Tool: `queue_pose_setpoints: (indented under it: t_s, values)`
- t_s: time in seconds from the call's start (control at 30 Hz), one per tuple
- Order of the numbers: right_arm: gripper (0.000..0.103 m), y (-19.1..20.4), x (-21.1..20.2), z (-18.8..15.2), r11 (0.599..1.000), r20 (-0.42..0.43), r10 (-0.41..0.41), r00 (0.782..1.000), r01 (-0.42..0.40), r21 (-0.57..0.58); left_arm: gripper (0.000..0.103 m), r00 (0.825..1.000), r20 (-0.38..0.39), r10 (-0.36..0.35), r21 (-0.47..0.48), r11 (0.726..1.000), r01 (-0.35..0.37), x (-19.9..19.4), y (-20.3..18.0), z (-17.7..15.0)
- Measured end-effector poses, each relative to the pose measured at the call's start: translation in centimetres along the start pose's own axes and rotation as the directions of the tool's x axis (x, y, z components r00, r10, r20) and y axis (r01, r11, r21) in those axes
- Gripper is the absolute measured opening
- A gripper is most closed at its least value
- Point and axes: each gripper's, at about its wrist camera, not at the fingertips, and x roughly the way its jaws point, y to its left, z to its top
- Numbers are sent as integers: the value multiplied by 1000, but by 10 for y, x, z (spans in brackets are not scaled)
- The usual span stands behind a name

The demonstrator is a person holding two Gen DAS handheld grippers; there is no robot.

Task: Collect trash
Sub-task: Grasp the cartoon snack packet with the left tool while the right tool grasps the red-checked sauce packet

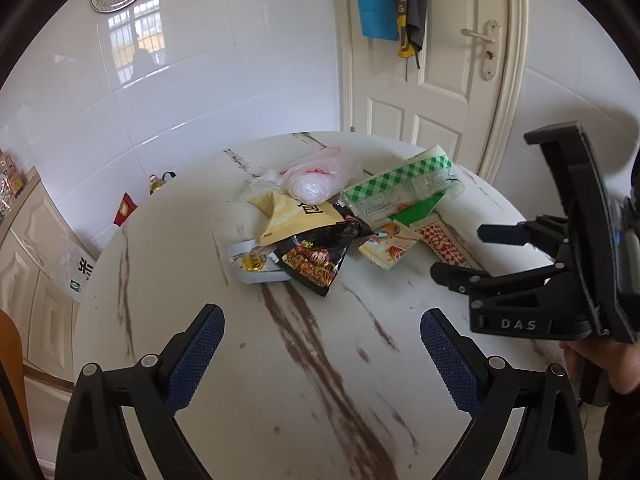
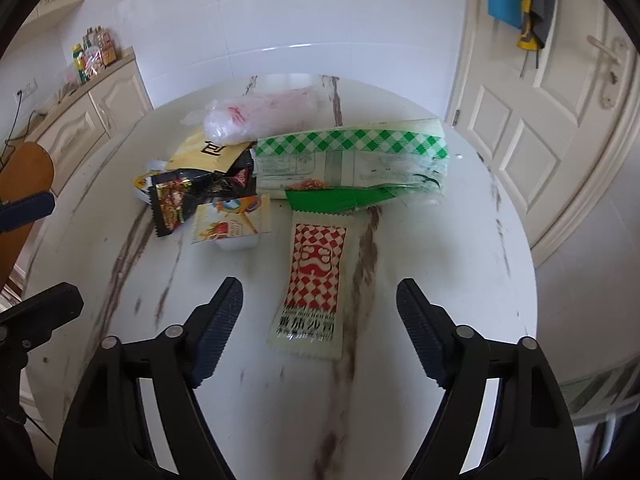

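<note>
A heap of wrappers lies on the round white marble table (image 1: 280, 380). It holds a black snack wrapper (image 1: 316, 258), a yellow bag (image 1: 298, 218), a clear plastic bag (image 1: 316, 178), a green-checked wrapper (image 1: 396, 190), a small yellow sachet (image 1: 386, 246) and a red-checked sachet (image 2: 314, 288). My left gripper (image 1: 322, 334) is open and empty, short of the heap. My right gripper (image 2: 320, 308) is open, its fingers either side of the red-checked sachet's near end and above it. The right gripper also shows in the left wrist view (image 1: 460, 252).
A white door (image 1: 432, 80) stands behind the table. Cream cabinets (image 2: 80, 120) with packets on top run along the left wall. An orange chair back (image 2: 20, 184) is at the table's left. An oil bottle (image 1: 158, 182) sits on the floor behind.
</note>
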Motion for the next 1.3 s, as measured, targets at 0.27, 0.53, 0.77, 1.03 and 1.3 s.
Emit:
queue_pose_setpoints:
  t_s: [0.27,0.53,0.77,1.03,1.3]
  values:
    - [34,-8,8,0,997,4,4,1000,-4,-72,97,1000,-27,-12,23,1000,12,26,-21,16]
    - [20,-36,-8,-14,997,31,55,998,-53,-63,97,997,-77,30,57,998,-25,69,-46,32]
    - [20,-54,-19,-24,989,57,145,988,-143,-26,96,995,-94,36,36,999,-33,103,-52,48]
    - [20,-59,-25,-30,983,80,185,979,-185,-8,60,995,-86,59,20,998,-57,119,-51,53]
    - [20,-54,-39,-36,982,98,190,977,-191,-2,25,997,-70,36,7,999,-36,99,-47,46]
